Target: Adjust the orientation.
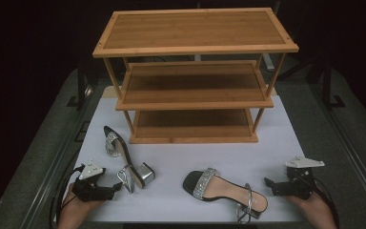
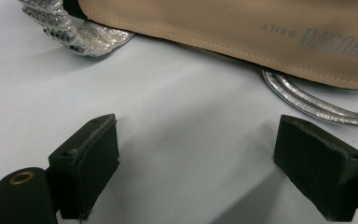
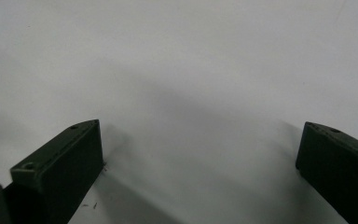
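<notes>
A white table [image 1: 181,157] has 2 shoes on it and a wooden shelf [image 1: 195,76] with 3 boards at the back.

The left shoe [image 1: 124,162] lies tipped on its side near the left gripper [image 1: 116,187]. It has a sparkly silver strap [image 1: 110,143] and a shiny silver block heel [image 1: 145,172]. In the left gripper view, the tan inside of this shoe [image 2: 242,32] is very close, just past the 2 black jaws. Grey writing is printed on it and it looks upside down. The small word reads "DAILY". The bigger word beside it is cut off at the edge, so I cannot read it well. Thin silver straps [image 2: 317,105] lie on the table under the shoe.

The left gripper's jaws are wide apart and nothing is between them. It holds nothing.

The right shoe [image 1: 224,190] lies flat, near the front of the table. Its sparkly strap points left. The right gripper [image 1: 268,182] sits just beside its heel end. In the right gripper view, its jaws stand wide apart over bare white table [image 3: 177,70]. It holds nothing too.

A hand [image 1: 76,210] holds each gripper from below.
</notes>
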`<action>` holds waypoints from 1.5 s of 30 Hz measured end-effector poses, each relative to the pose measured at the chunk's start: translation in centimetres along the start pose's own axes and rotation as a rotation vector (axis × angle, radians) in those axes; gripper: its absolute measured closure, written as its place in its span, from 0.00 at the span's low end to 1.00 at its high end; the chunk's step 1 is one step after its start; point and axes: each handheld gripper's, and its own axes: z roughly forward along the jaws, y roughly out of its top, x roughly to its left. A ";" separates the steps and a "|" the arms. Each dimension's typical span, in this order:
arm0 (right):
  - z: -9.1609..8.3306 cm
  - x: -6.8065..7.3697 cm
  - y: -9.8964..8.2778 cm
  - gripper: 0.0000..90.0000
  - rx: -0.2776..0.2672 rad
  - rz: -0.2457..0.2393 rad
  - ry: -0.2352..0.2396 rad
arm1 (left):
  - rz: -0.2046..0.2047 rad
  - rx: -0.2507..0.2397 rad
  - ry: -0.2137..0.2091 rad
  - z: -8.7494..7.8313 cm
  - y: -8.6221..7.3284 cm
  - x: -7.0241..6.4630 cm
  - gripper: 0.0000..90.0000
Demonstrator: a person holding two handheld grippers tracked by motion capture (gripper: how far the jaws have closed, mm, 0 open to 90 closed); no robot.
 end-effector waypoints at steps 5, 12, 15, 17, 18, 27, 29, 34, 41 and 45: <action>0.0 0.0 0.0 0.00 0.001 0.002 0.001 | 0.001 -0.003 0.002 -0.1 0.0 0.0 0.16; 0.0 0.0 0.0 0.00 0.001 0.002 0.000 | -0.040 0.000 0.012 -1.3 -0.1 0.6 0.28; 0.0 0.0 0.0 0.00 0.001 0.001 0.000 | -0.056 -0.044 0.040 -2.2 0.0 1.0 0.32; 0.0 0.0 0.0 0.00 0.001 0.001 0.000 | -0.060 -0.061 0.060 -2.6 0.3 1.3 0.35; 0.0 0.0 0.0 0.00 0.001 0.002 0.000 | -0.060 -0.067 0.067 -2.8 0.6 1.4 0.36; 0.0 0.0 0.0 0.00 -0.001 -0.002 -0.002 | -0.038 -0.116 0.151 -2.2 2.8 3.3 0.42; 0.0 0.0 0.0 0.00 -0.001 -0.002 -0.002 | -0.032 -0.120 0.159 -1.7 3.4 3.8 0.42; 0.0 0.0 0.0 0.00 -0.003 0.000 -0.002 | -0.010 -0.121 0.190 -0.4 4.8 4.6 0.45; 0.0 0.0 0.0 0.00 -0.003 0.001 -0.002 | 0.030 -0.127 0.196 0.9 6.1 4.7 0.54; 0.0 0.0 0.0 0.00 -0.003 0.001 -0.002 | 0.050 -0.132 0.200 1.3 6.4 4.7 0.64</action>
